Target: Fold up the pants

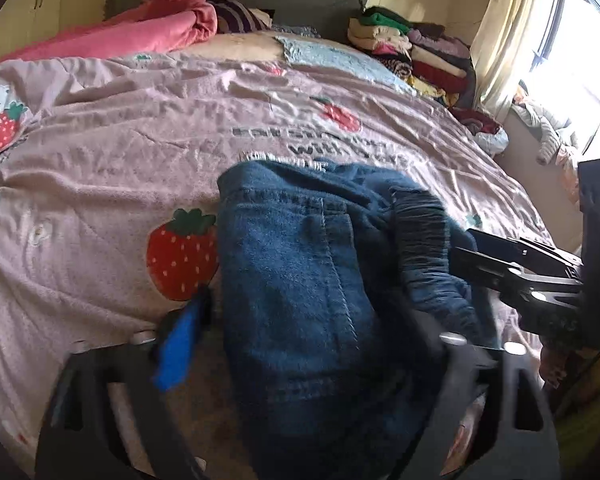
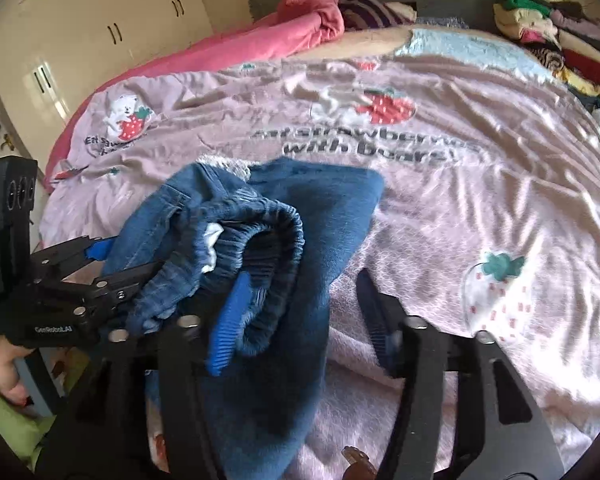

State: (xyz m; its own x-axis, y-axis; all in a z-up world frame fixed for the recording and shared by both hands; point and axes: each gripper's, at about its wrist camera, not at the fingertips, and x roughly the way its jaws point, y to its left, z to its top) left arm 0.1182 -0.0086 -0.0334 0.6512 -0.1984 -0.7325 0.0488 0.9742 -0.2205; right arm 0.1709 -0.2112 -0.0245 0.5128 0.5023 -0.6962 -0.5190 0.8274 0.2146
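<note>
You have one pair of blue denim pants [image 1: 300,280] bunched on the strawberry-print bedspread [image 1: 120,152]. Your two grippers flank it: left gripper [image 1: 320,344] spread wide, right gripper [image 2: 300,320] parted, neither pinching.

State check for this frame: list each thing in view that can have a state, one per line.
Jeans: bunched in a heap on the bedspread, not folded flat, elastic waistband gaping.
Left gripper: open, jeans between its fingers, pads not pressing.
Right gripper: open, waistband draped over its blue-padded finger.
Bedspread: spread over the bed, wrinkled.
Wardrobe doors: shut.
Curtain: drawn aside.
Clothes stack: piled, folded.
</note>
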